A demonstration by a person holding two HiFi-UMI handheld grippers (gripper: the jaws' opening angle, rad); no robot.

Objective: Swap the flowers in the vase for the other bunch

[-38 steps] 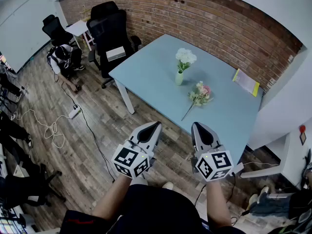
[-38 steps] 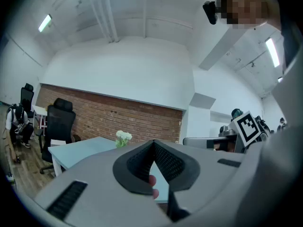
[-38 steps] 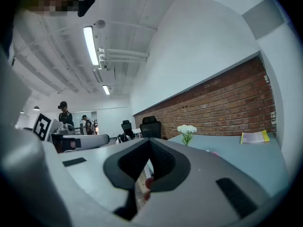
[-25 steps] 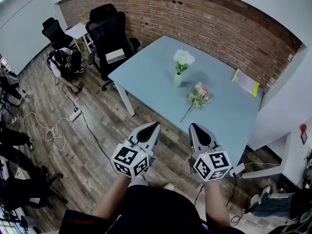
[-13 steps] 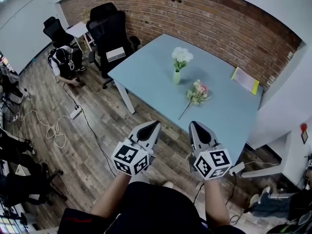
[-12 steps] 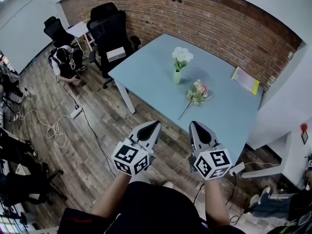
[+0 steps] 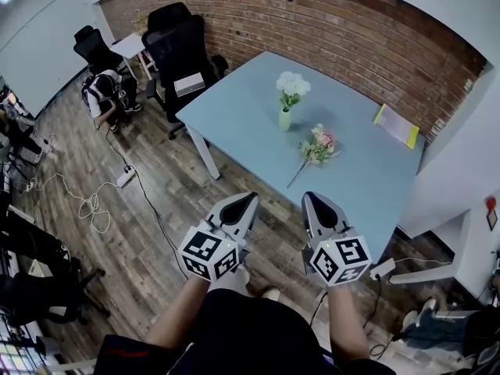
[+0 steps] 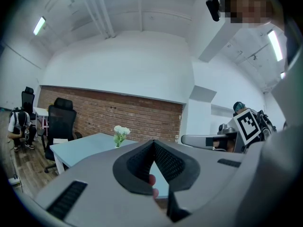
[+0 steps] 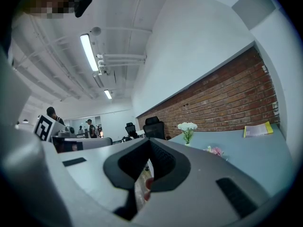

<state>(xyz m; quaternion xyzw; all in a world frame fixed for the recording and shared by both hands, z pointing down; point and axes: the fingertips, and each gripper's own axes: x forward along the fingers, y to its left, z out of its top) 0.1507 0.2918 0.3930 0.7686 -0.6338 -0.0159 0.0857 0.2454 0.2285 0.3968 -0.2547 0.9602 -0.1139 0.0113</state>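
Note:
A small pale vase (image 7: 286,119) with white flowers (image 7: 292,85) stands on the light blue table (image 7: 234,116). A loose bunch of pink and cream flowers (image 7: 319,146) lies on the table to the vase's right, its stem pointing toward me. My left gripper (image 7: 249,199) and right gripper (image 7: 308,198) are held side by side over the floor, short of the table's near edge, both shut and empty. The white flowers (image 8: 121,131) show in the left gripper view, and both the white flowers (image 9: 187,126) and the pink bunch (image 9: 214,150) in the right gripper view.
A yellow and white booklet (image 7: 398,126) lies at the table's far right corner. Black office chairs (image 7: 181,49) stand at the table's left end, by the brick wall (image 7: 328,30). A person crouches on the wooden floor (image 7: 106,92) at far left. Cables and a power strip (image 7: 125,177) lie on the floor.
Only the head view has shifted slightly. Both grippers stay side by side, shut, in the same place before the table.

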